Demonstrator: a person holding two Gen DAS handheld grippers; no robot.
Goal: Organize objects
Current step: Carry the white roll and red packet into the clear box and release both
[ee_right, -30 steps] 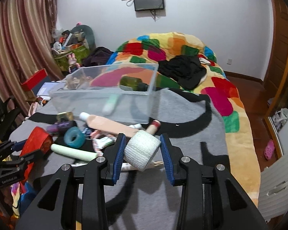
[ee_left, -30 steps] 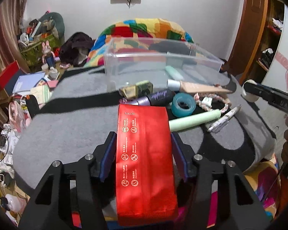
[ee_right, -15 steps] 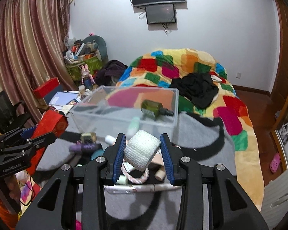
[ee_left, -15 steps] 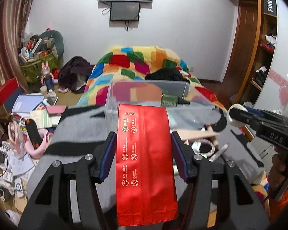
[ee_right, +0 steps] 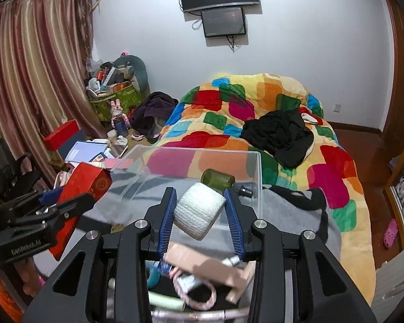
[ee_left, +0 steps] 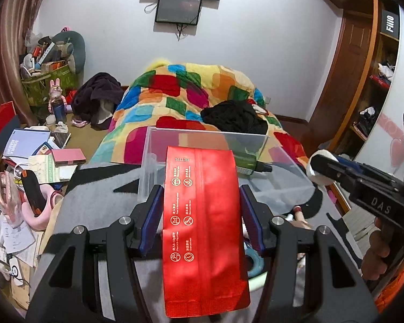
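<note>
My left gripper (ee_left: 199, 210) is shut on a red foil pouch (ee_left: 202, 231) and holds it above the near edge of a clear plastic bin (ee_left: 202, 140). My right gripper (ee_right: 199, 210) is shut on a white gauze roll (ee_right: 199, 210), also raised in front of the bin (ee_right: 191, 156). A green bottle (ee_right: 216, 179) lies inside the bin. The right gripper with the roll shows in the left wrist view (ee_left: 320, 167); the left gripper with the pouch shows in the right wrist view (ee_right: 86, 185).
Loose items lie on the grey blanket (ee_right: 288, 210) under my grippers: a beige tube (ee_right: 202, 263), a pink rope (ee_right: 199, 298), a teal tape ring (ee_left: 253, 263). A colourful quilt (ee_right: 256, 113) is behind the bin. Floor clutter (ee_left: 40, 161) lies left.
Both grippers have risen from the blanket and moved toward the bin, each still holding its object. The loose items have dropped below the fingers.
</note>
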